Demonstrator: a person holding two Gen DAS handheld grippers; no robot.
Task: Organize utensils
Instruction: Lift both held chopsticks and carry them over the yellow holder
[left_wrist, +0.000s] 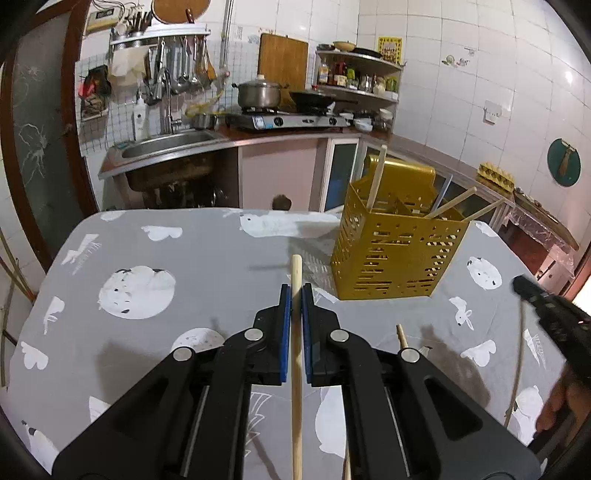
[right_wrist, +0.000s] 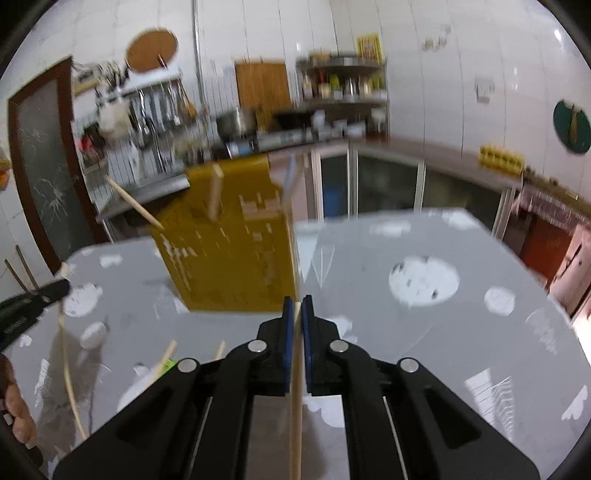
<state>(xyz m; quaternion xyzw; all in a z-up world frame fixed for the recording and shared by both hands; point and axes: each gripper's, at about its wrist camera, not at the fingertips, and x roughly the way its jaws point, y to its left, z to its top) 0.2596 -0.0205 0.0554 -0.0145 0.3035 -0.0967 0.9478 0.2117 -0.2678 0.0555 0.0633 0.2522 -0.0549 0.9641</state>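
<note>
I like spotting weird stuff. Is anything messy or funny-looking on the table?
Yes. The chopsticks in the yellow holder lean out at different angles instead of standing straight, and one loose chopstick lies on the grey tablecloth beside it.

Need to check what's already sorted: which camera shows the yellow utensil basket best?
The left wrist view: the yellow basket is sharp, its open top and chopsticks visible. The right wrist view shows it motion-blurred.

The right gripper (right_wrist: 297, 306) is clamping a wooden chopstick (right_wrist: 295, 424) at lower centre. A yellow perforated utensil holder (right_wrist: 229, 251) is standing left of centre on the grey patterned tablecloth (right_wrist: 461, 332), chopsticks poking out. The left gripper (right_wrist: 55, 290) is showing at the left edge.
</note>
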